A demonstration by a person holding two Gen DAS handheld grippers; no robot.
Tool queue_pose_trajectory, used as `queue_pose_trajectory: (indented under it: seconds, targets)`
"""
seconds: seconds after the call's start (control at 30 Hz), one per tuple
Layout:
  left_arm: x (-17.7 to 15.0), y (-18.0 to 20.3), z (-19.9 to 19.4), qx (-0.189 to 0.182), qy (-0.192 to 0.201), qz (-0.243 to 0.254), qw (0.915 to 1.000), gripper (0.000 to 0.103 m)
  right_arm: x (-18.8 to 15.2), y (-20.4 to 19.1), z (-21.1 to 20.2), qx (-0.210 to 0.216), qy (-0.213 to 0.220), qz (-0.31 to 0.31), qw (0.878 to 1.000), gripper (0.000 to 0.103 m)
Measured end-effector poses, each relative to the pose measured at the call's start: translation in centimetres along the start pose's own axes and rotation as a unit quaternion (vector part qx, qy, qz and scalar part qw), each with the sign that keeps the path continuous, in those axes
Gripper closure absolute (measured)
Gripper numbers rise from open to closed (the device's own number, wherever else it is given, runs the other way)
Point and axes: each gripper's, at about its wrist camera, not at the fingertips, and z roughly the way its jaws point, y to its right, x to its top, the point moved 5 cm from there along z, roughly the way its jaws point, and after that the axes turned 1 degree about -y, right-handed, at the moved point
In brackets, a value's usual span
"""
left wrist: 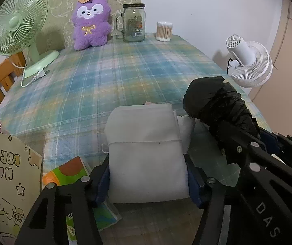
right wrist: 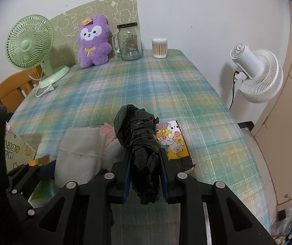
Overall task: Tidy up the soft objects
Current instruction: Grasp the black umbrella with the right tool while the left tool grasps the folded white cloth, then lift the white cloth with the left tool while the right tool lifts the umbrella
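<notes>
The big table point(right wrist: 166, 94) wears a soft checked cloth. At its near edge, the left gripper point(left wrist: 148, 175) squeezes a puffy white folded cloth point(left wrist: 146, 149). Just beside that cloth, the right gripper point(right wrist: 145, 175) is closed tight on a crinkly black plastic bundle point(right wrist: 139, 140).

a folded white cloth point(left wrist: 146, 153) is held between the fingers of the left gripper point(left wrist: 148, 175), its long side pointing away toward the far wall, a stitched hem running across it. just to its right, a crumpled roll of black plastic bags point(right wrist: 141, 149) is pinched between the fingers of the right gripper point(right wrist: 145, 175), its bunched end tilted up and forward. a purple plush point(left wrist: 92, 21) sits upright at the table's far edge.
</notes>
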Motion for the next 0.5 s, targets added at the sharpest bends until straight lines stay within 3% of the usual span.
queue_pose_trajectory:
  seconds: [0.5]
  targets:
    - [-0.4,0.8,-3.1,0.016,0.041,0.026,0.9987,0.042,-0.7,-0.1,-2.3,-0.008,0.013,0.000,1.000,0.075]
